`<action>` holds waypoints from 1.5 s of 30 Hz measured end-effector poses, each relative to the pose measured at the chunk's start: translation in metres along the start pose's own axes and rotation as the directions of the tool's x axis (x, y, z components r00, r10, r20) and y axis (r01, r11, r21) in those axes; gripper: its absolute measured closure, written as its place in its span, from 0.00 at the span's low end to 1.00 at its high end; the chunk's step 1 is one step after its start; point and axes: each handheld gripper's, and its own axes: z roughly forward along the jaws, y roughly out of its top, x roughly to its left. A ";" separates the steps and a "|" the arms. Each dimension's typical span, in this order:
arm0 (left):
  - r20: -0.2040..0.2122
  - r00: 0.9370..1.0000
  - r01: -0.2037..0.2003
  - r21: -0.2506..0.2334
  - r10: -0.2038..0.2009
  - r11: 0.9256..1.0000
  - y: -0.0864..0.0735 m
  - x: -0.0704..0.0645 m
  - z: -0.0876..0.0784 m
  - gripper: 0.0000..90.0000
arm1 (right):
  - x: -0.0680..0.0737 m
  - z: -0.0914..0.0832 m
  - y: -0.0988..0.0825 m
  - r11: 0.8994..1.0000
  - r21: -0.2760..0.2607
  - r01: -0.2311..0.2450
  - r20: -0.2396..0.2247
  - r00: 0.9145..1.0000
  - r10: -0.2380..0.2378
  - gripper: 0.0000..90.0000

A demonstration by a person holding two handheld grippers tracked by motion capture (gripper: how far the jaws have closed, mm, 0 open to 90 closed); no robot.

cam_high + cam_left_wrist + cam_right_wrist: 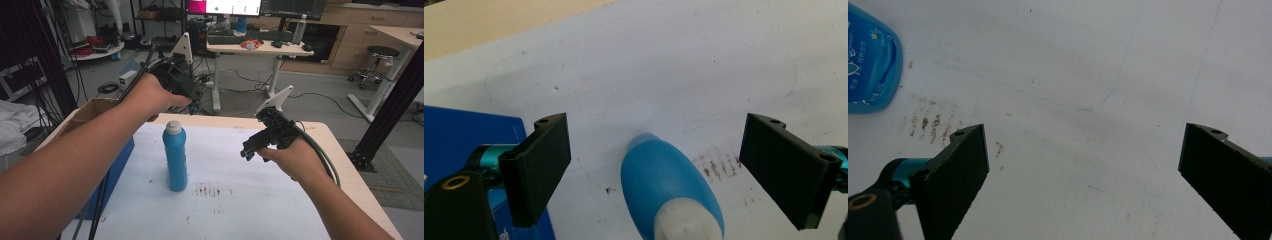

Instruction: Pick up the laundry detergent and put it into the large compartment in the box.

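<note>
Blue bottle (176, 159) with a white cap stands upright on the white sheet (240, 210) that covers the bench (345, 165), left of the sheet's middle. Just right of its base lies a patch of small brown marks (207, 190). In the left gripper view the bottle (669, 192) is seen from above, cap nearest the camera, lying between the 2 black fingers (541, 167), which are spread wide and touch nothing.

To the right of the bottle, the right gripper (246, 152) hangs above the sheet, held in the person's right hand (290, 157) and pointing down toward the bench. Its fingers (950, 177) are released and wide apart, with bare sheet between them; the bottle's side (870, 60) sits at the upper left of that view, well apart from them.

Farther back, the left gripper (192, 106) is held above and just behind the bottle's cap, apart from it. A blue box (117, 172) lies at the bench's left edge, beside the bottle, with a cardboard box (90, 111) behind it.
</note>
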 end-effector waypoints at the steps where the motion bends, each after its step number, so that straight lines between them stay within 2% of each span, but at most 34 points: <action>1: -0.001 1.000 0.001 -0.001 -0.001 1.000 -0.002 -0.002 -0.002 0.14 | 0.000 0.000 0.000 1.000 -0.002 0.004 -0.001 1.000 -0.004 0.06; 4: -0.009 1.000 -0.012 -0.004 0.012 1.000 -0.006 -0.006 -0.004 0.14 | 0.001 0.001 0.000 1.000 -0.004 0.003 0.000 1.000 -0.003 0.06; 8: 0.001 1.000 -0.016 0.010 0.016 1.000 -0.015 -0.011 0.000 0.14 | 0.002 0.002 -0.001 1.000 -0.001 0.008 -0.002 1.000 -0.008 0.06; 14: -0.004 1.000 -0.012 0.003 0.012 1.000 -0.026 -0.012 0.007 0.14 | 0.006 0.001 -0.001 1.000 -0.002 0.016 -0.001 1.000 -0.016 0.06; 20: 0.020 1.000 0.006 0.003 -0.007 1.000 -0.036 -0.011 0.009 0.14 | 0.006 0.002 -0.002 1.000 0.001 0.016 -0.005 1.000 -0.016 0.06; 32: -0.008 1.000 0.003 0.012 -0.003 1.000 -0.053 -0.019 0.020 0.14 | 0.009 0.006 -0.004 1.000 0.002 0.022 -0.013 1.000 -0.022 0.06; 36: -0.007 1.000 0.018 0.019 -0.018 1.000 -0.055 -0.021 0.025 0.14 | 0.010 0.006 -0.006 1.000 0.005 0.022 -0.015 1.000 -0.022 0.06; 40: -0.028 1.000 0.012 0.021 -0.012 1.000 -0.058 -0.023 0.030 0.14 | 0.008 0.006 -0.007 1.000 0.003 0.021 -0.019 1.000 -0.021 0.06; 42: -0.027 0.999 0.029 0.021 -0.028 0.999 -0.059 -0.022 0.033 0.14 | 0.008 0.005 -0.007 1.000 0.000 0.019 -0.019 1.000 -0.019 0.06; 45: -0.040 0.999 0.034 0.021 -0.033 0.999 -0.059 -0.021 0.034 0.14 | 0.008 0.005 -0.008 1.000 0.002 0.020 -0.024 1.000 -0.020 0.06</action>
